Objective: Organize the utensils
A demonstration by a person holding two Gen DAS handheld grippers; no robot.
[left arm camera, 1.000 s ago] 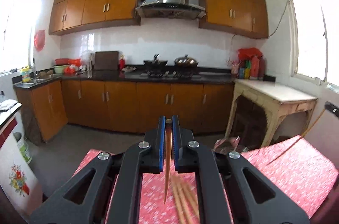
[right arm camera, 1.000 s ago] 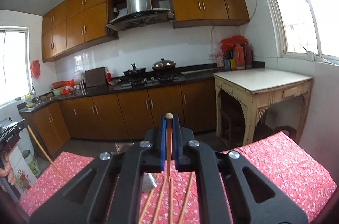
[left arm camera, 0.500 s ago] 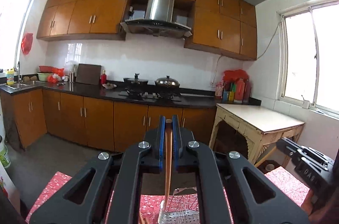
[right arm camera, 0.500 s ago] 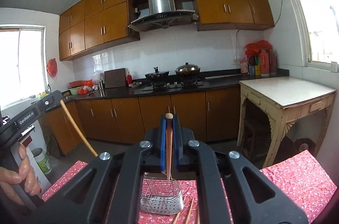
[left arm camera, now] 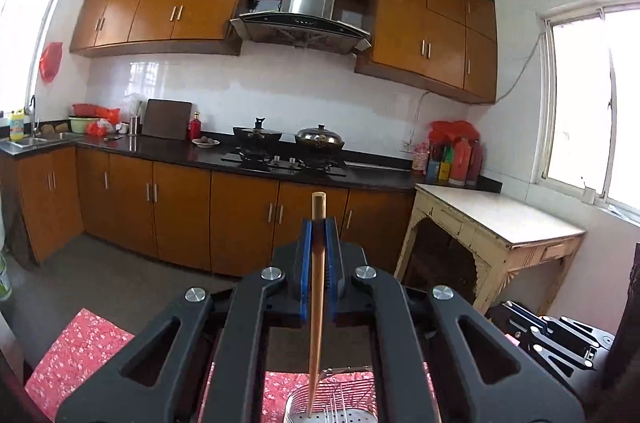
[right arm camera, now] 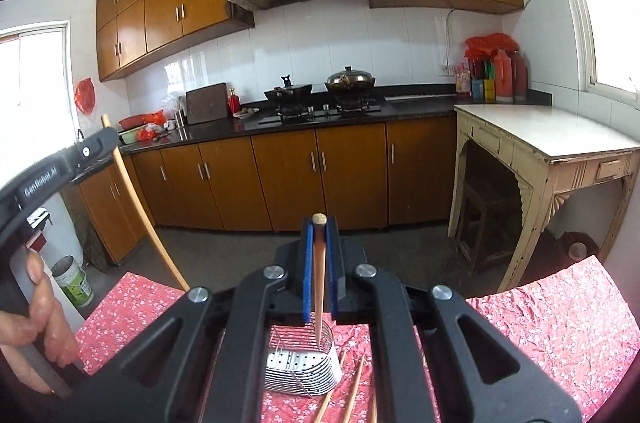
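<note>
My left gripper [left arm camera: 319, 223] is shut on a wooden chopstick [left arm camera: 316, 303] that hangs point down; its tip reaches into the metal wire utensil holder [left arm camera: 340, 403] at the bottom of the left wrist view. My right gripper [right arm camera: 319, 223] is shut on another wooden chopstick [right arm camera: 319, 287], held upright with its tip over the same wire holder [right arm camera: 300, 367] on the red floral tablecloth [right arm camera: 540, 323]. The left gripper with its chopstick [right arm camera: 140, 207] also shows at the left of the right wrist view. Loose chopsticks [right arm camera: 352, 391] lie on the cloth beside the holder.
A kitchen counter with stove and pots [right arm camera: 320, 95] runs along the back wall. A cream side table [right arm camera: 552, 131] stands at the right. The right gripper's body [left arm camera: 560, 339] sits at the lower right of the left wrist view. A pail [right arm camera: 74, 281] stands on the floor.
Both grippers have lifted their chopsticks off the cloth and moved over the wire holder. The left chopstick's tip now reaches down into the holder.
</note>
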